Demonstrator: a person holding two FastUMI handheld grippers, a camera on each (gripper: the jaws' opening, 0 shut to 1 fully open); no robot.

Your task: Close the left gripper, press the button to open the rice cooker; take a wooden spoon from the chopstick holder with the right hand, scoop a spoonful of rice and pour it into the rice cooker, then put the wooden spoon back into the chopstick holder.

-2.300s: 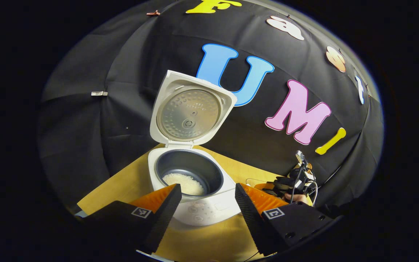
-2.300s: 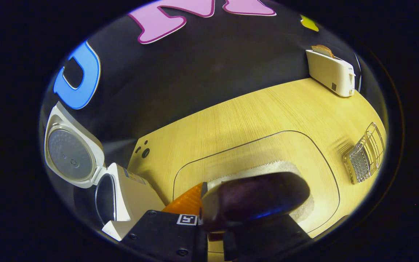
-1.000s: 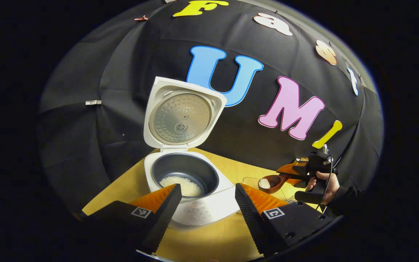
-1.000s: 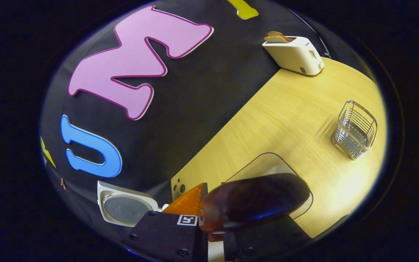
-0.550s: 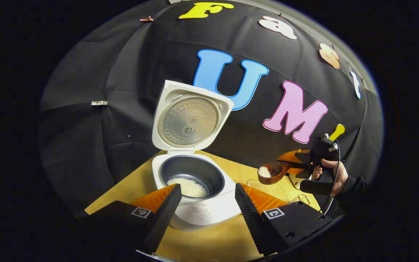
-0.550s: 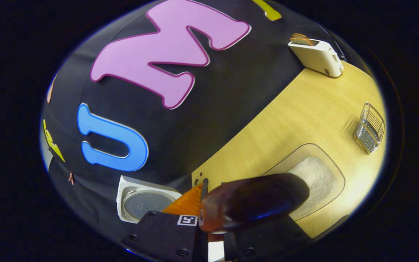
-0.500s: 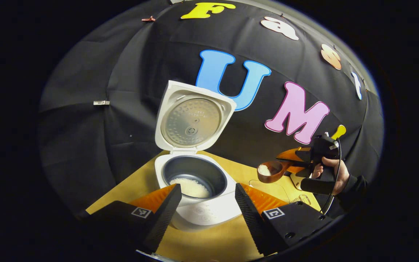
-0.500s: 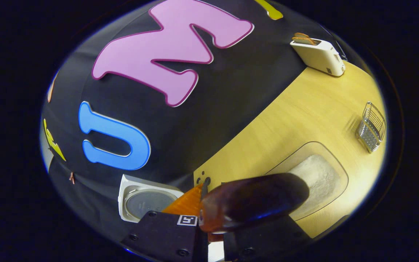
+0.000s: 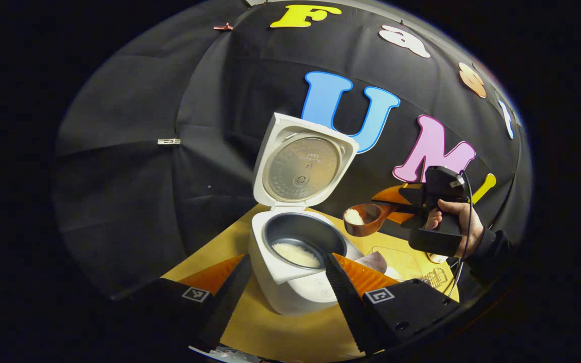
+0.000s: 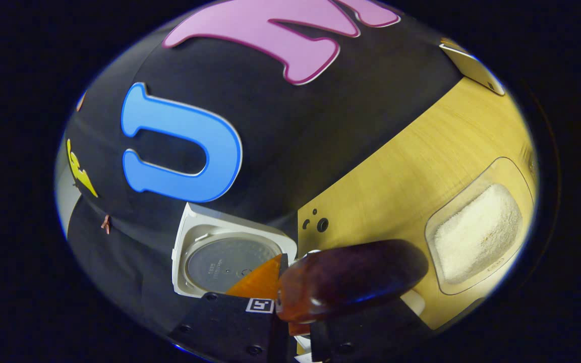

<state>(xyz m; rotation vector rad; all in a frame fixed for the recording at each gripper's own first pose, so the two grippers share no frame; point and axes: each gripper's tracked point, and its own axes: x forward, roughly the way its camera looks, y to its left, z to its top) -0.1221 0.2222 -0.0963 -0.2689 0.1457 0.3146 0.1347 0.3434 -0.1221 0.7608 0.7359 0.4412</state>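
Centrally, the wooden spoon [image 9: 366, 220] hangs in the air just right of and above the open rice cooker [image 9: 295, 262], its bowl level and carrying a small heap of white rice [image 9: 354, 216]. Its handle is pinched between the fingers of the right gripper [image 9: 396, 209], which a hand [image 9: 454, 222] holds by the grip. From the right gripper view, the dark underside of the spoon's bowl [image 10: 351, 285] juts forward over one finger [image 10: 260, 280]. The cooker's lid [image 9: 303, 161] stands raised against the wall, and the dark inner pot [image 9: 304, 239] already holds some rice at its bottom. The left gripper [image 9: 283, 282] is spread wide and holds nothing, its fingers flanking the cooker's front. A clear tray of rice [image 10: 477, 229] lies on the wooden table [image 10: 411, 151], well to the cooker's right.
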